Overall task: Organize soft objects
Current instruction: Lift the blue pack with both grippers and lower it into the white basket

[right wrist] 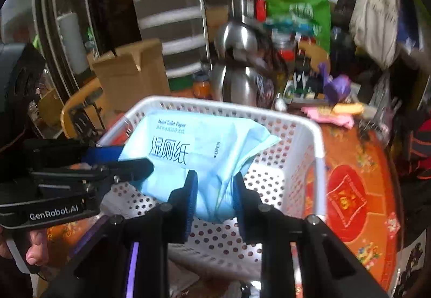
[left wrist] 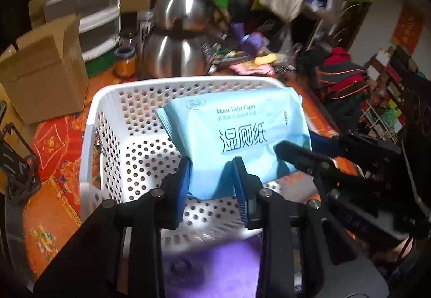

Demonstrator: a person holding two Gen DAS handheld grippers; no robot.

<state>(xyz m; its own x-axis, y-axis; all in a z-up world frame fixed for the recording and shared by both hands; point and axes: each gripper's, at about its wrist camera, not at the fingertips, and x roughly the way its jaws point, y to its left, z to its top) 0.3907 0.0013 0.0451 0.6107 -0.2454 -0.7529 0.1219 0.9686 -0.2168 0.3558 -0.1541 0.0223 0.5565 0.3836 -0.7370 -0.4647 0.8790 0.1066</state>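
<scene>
I see my left gripper (left wrist: 211,176) and right gripper (right wrist: 215,190) both clamped on the near edge of the soft pale-blue pack of moist toilet paper (left wrist: 237,133), held just above the white perforated plastic basket (left wrist: 129,120) on the orange patterned tablecloth (right wrist: 358,176)

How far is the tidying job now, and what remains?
Nothing soft lies in the white perforated plastic basket yet. In hand: the left gripper and right gripper both pinch the light blue soft pack of moist toilet paper above the basket's inside. Left: lowering and releasing it, perhaps also the pink cloth behind.
</scene>
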